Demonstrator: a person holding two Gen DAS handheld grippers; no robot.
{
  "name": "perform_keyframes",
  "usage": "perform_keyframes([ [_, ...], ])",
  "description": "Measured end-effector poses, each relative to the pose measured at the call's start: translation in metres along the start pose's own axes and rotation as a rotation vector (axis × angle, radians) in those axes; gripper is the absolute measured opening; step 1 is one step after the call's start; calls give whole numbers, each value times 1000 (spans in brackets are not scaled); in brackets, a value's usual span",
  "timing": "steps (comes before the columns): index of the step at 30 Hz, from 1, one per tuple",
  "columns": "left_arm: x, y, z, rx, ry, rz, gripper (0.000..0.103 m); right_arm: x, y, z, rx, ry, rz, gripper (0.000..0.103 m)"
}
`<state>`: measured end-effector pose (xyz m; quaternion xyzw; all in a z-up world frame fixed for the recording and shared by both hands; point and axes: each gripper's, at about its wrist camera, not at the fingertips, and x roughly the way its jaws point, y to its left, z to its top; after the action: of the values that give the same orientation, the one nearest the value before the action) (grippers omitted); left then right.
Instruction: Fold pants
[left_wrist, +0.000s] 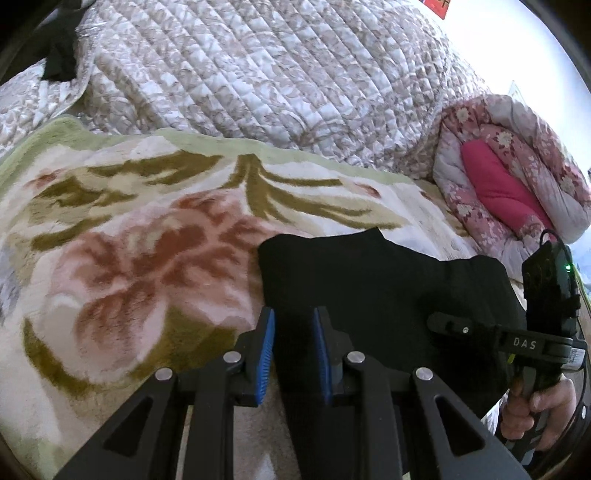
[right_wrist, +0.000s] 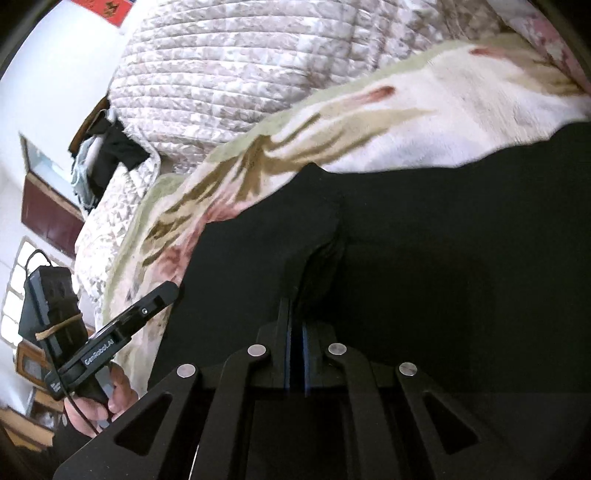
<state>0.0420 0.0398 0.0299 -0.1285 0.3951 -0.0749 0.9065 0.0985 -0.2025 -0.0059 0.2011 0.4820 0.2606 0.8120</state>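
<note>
The black pants (left_wrist: 369, 280) lie on a floral plush blanket (left_wrist: 129, 240). My left gripper (left_wrist: 293, 350) has its blue pads closed on a strip of the pants' cloth at their left edge. In the right wrist view the pants (right_wrist: 443, 240) fill the lower right. My right gripper (right_wrist: 294, 332) is shut on them, pads almost together, and a crease of cloth runs up from its tips. Each tool shows in the other's view: the right gripper (left_wrist: 447, 325) sits on the pants' right side, and the left gripper (right_wrist: 147, 306) is at their left edge, held by a hand (right_wrist: 110, 398).
A quilted beige bedspread (left_wrist: 258, 74) is heaped behind the blanket. A rolled pink floral duvet (left_wrist: 517, 177) lies at the right. A dark garment (left_wrist: 59, 55) hangs at the far left. Wooden furniture (right_wrist: 48, 214) stands beyond the bed's end.
</note>
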Motion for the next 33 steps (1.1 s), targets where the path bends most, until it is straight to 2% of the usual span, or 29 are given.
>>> perform_keyframes([
  [5, 14, -6, -6, 22, 32, -2, 25, -9, -2, -2, -19, -28, -72, 3],
  [8, 13, -12, -8, 56, 24, 13, 27, -9, -9, -1, 10, -27, -38, 3],
  [11, 9, -10, -7, 47, 18, 4, 27, -17, -6, 1, -3, -74, -48, 4],
  [12, 8, -10, -7, 47, 19, 5, 27, -20, -6, 2, 2, -88, -46, 7],
  [14, 11, -10, -9, 51, 26, 4, 27, -23, -9, 4, 8, -110, -54, 30],
  [16, 14, -12, -11, 62, 26, 4, 29, -17, -12, 7, 17, -91, -41, 37],
  [18, 16, -15, -13, 70, 25, -3, 33, -11, -11, 10, 14, -93, -29, 37],
  [22, 20, -17, -12, 73, 21, -6, 34, 8, -1, 20, -37, -40, 7, 37],
  [23, 20, -17, -12, 68, 21, -7, 34, 10, 1, 20, -50, -29, 10, 32],
  [24, 20, -17, -12, 65, 22, -8, 34, 11, 3, 19, -55, -21, 17, 22],
  [25, 20, -17, -12, 60, 21, -11, 34, 12, 3, 18, -50, -8, 25, 3],
  [26, 20, -17, -12, 56, 20, -11, 34, 14, 2, 16, -38, 5, 33, 3],
  [31, 13, -18, -13, 37, 20, -44, 34, -5, 0, 11, -44, -55, -15, 4],
  [33, 12, -19, -13, 44, 17, -40, 34, 0, -6, 9, -40, -29, -63, 6],
])
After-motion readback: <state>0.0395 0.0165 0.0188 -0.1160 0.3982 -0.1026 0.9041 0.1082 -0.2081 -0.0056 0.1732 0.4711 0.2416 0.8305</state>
